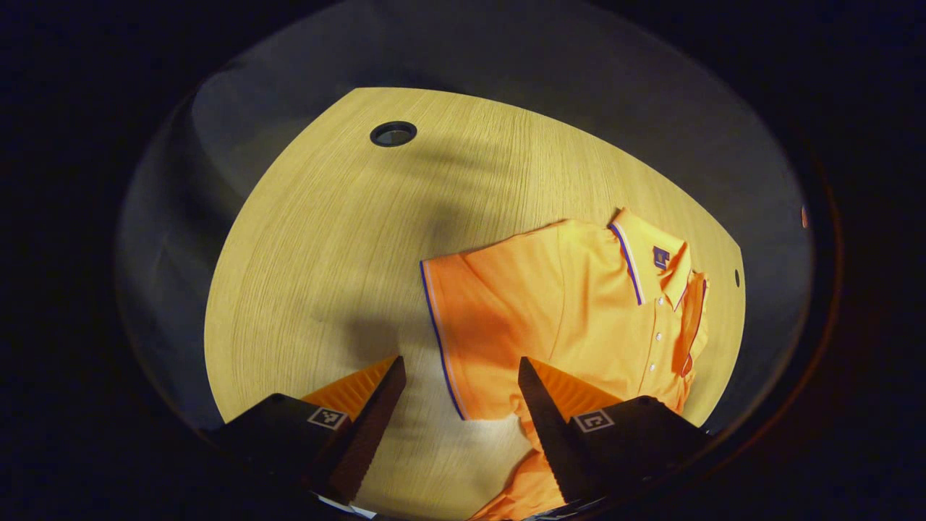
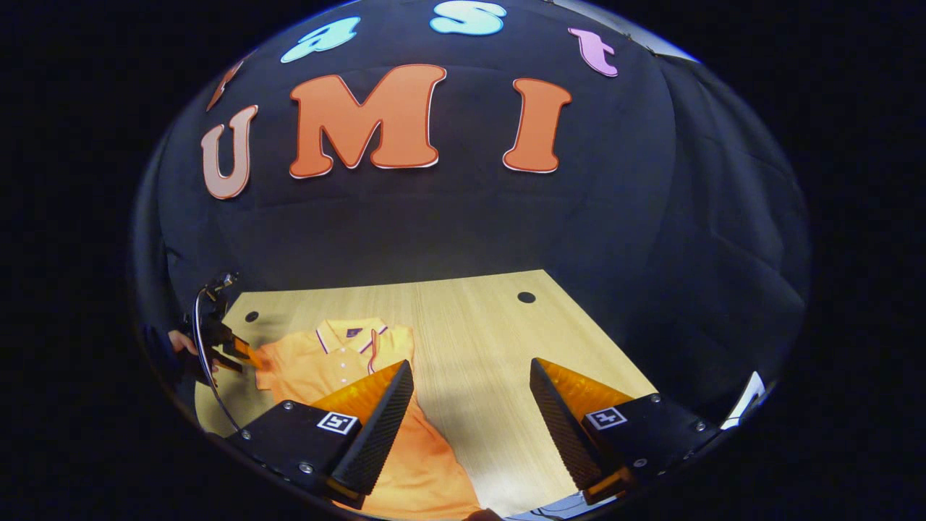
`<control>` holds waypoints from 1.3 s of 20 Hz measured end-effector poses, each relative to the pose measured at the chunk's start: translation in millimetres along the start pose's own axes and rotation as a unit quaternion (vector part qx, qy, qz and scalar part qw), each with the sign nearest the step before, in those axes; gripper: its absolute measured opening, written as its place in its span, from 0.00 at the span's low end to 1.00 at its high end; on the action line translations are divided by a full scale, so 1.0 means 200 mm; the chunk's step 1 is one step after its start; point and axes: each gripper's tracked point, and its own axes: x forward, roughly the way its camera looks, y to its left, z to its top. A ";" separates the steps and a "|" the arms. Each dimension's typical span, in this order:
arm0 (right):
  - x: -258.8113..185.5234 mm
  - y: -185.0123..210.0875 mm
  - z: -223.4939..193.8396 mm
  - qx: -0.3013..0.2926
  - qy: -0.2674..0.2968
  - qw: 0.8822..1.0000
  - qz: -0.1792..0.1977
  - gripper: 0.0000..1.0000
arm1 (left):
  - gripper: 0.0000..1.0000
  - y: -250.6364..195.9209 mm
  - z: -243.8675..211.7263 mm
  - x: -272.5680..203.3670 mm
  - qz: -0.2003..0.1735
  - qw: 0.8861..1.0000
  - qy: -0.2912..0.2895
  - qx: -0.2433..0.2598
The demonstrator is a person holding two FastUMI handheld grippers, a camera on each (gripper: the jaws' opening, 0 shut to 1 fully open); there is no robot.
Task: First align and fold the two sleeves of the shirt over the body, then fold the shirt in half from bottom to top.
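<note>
Left gripper (image 1: 461, 376), jaws wide, hovers over the shirt (image 1: 579, 311) sleeve; right gripper (image 2: 472, 380), wide, beside its hem.

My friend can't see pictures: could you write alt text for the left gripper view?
An orange polo shirt lies on a wooden table, one sleeve spread flat. The left gripper hovers open above the sleeve's hem.

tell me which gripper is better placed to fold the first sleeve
Left, probably. The left gripper hangs open right over the shirt's flat sleeve. The right gripper is open above bare table beside the shirt.
</note>
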 end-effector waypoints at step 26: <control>-0.24 -0.10 -0.11 -0.026 -0.023 0.998 -0.054 1.00 | 0.14 -0.62 0.20 -0.20 -0.049 0.977 -0.090 0.185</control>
